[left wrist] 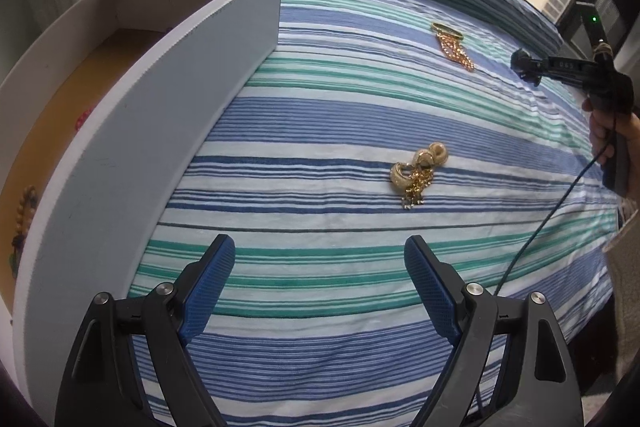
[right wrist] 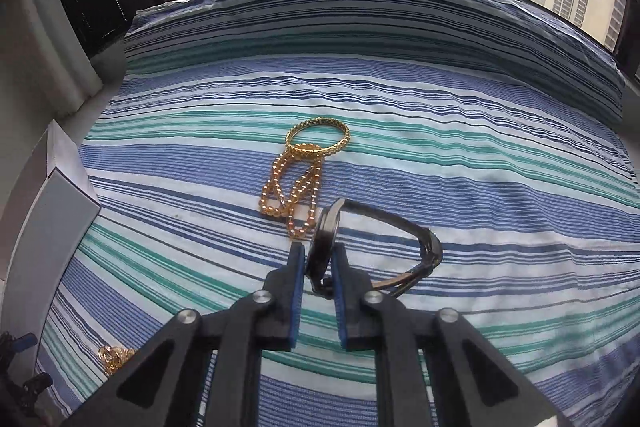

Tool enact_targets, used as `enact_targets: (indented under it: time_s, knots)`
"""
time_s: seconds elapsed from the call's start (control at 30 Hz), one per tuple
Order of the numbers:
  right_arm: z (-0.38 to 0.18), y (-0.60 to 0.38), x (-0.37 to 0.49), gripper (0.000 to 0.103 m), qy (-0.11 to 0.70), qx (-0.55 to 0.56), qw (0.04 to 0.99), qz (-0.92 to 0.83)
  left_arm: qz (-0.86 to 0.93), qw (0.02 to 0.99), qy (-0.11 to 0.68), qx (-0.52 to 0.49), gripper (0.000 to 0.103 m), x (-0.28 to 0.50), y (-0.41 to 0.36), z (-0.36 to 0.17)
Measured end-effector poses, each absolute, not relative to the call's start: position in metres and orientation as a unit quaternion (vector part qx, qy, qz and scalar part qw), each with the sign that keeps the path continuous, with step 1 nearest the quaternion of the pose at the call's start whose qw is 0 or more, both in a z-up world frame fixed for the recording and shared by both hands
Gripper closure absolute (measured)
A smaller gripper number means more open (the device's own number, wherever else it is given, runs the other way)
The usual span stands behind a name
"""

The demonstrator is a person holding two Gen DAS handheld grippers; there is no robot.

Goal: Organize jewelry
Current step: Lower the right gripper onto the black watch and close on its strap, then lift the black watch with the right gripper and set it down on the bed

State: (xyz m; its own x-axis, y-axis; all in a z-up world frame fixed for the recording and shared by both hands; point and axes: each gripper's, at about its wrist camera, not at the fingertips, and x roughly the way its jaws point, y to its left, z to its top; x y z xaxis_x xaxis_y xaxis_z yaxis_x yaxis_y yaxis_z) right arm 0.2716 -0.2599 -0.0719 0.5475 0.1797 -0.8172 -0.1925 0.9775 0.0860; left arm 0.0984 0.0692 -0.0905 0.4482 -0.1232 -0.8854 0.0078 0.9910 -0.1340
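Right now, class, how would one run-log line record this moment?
right gripper: shut on watch | left gripper: open, empty | bangle, bead chain: on bedspread

no legible text, labels or numbers anywhere

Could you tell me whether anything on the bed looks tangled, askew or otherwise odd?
Yes: the gold bangle lies overlapping the amber bead strand, which is bunched in loops. The gold earrings sit in a jumbled heap. The watch stands on edge, clamped in the right gripper.
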Motion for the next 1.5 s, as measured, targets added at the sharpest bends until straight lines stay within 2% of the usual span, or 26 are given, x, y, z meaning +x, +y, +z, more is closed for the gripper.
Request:
enact_targets:
  time_s: [0.13, 0.3, 0.47, 0.57, 0.6, 0.67, 0.73, 0.93, 1.17, 1.5]
  knots:
    - [-0.059, -0.260, 0.205, 0.089, 0.458, -0.023, 0.879, 0.127, -0.046, 0.848, 0.526, -0.057, 0.015, 0.099, 0.064, -0.093]
    - [-0.078, -0.247, 0.136, 0.089, 0.472, -0.051, 0.869, 0.137, -0.052, 0.847, 0.526, -0.054, 0.015, 0.095, 0.058, -0.093]
    - [-0.110, -0.232, 0.110, 0.089, 0.482, -0.077, 0.865, 0.118, -0.053, 0.849, 0.523, -0.051, 0.015, 0.089, 0.057, -0.089]
    - [-0.118, -0.232, 0.106, 0.085, 0.482, -0.076, 0.867, 0.105, -0.049, 0.852, 0.518, -0.050, 0.015, 0.084, 0.060, -0.085]
    - [-0.119, -0.233, 0.106, 0.083, 0.481, -0.073, 0.867, 0.103, -0.047, 0.853, 0.518, -0.051, 0.015, 0.083, 0.062, -0.085]
    - [-0.118, -0.233, 0.105, 0.064, 0.484, -0.064, 0.866, 0.105, -0.044, 0.852, 0.519, -0.054, 0.015, 0.081, 0.065, -0.085]
    - [-0.113, -0.233, 0.103, 0.053, 0.479, -0.062, 0.870, 0.101, -0.041, 0.852, 0.519, -0.056, 0.015, 0.080, 0.068, -0.085]
    - [-0.092, -0.228, 0.089, 0.049, 0.461, -0.044, 0.879, 0.115, -0.042, 0.851, 0.521, -0.054, 0.015, 0.079, 0.068, -0.086]
    - [-0.063, -0.228, 0.064, 0.048, 0.423, -0.022, 0.898, 0.121, -0.046, 0.849, 0.525, -0.041, 0.015, 0.085, 0.063, -0.089]
    - [-0.055, -0.286, 0.022, 0.048, 0.400, 0.026, 0.915, 0.049, -0.104, 0.843, 0.528, 0.005, 0.012, 0.105, 0.034, -0.100]
